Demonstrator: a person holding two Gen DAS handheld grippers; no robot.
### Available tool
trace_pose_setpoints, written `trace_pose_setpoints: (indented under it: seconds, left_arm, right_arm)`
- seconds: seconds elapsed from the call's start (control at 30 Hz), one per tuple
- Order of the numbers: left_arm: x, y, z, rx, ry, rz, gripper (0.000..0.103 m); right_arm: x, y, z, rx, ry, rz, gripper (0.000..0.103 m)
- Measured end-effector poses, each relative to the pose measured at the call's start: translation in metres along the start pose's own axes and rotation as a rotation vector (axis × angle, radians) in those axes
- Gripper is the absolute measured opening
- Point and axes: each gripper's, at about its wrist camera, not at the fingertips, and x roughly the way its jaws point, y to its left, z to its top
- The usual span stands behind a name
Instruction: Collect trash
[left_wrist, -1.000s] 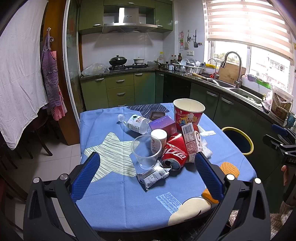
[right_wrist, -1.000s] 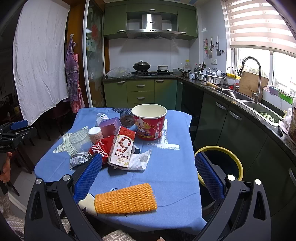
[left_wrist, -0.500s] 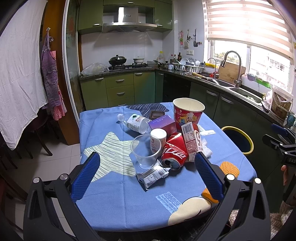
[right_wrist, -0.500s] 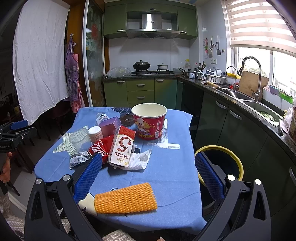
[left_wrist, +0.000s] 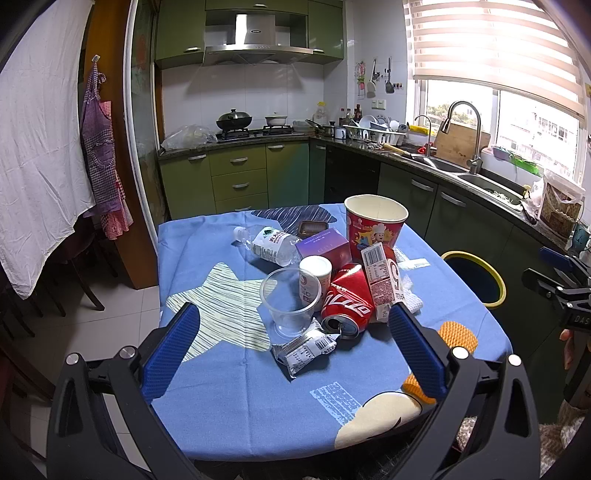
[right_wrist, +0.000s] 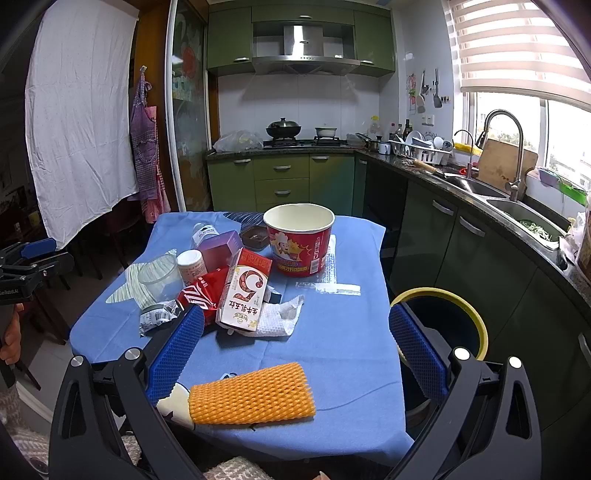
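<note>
1. Trash sits heaped mid-desk (left_wrist: 229, 387): a red cola can (left_wrist: 347, 302) on its side, touching a clear plastic cup (left_wrist: 290, 306) and a milk carton (right_wrist: 245, 291).
2. Behind them stands a red paper bucket (right_wrist: 300, 240); an orange foam net (right_wrist: 251, 393) lies apart near the front edge.
3. A yellow-rimmed bin (right_wrist: 443, 314) waits beside the desk.
4. Left gripper (left_wrist: 293, 347) hangs wide open, empty.
5. Right gripper (right_wrist: 295, 343) likewise spread wide, gripping nothing.

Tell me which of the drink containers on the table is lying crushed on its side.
The red soda can, dented, mouth facing the camera; the clear plastic cup beside it stands upright.
</note>
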Motion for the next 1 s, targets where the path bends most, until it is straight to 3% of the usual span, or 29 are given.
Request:
trace_pose_setpoints:
  seconds: [0.6, 0.77, 0.9, 1.0]
  left_arm:
    - [0.004, -0.005, 0.002, 0.007, 0.008, -0.006, 0.097]
    - [0.031, 0.008, 0.023, -0.014, 0.015, 0.007, 0.097]
    - [0.064, 0.034, 0.048, -0.076, 0.022, 0.033, 0.097]
    - [0.094, 0.054, 0.067, -0.110, 0.020, 0.064, 0.097]
  right_arm:
    - [0.007, -0.003, 0.005, -0.005, 0.019, 0.014, 0.099]
    - [0.025, -0.010, 0.033, -0.034, 0.083, 0.082, 0.099]
    - [0.059, -0.029, 0.073, -0.012, 0.203, 0.143, 0.099]
    - [0.098, -0.051, 0.104, 0.044, 0.304, 0.143, 0.099]
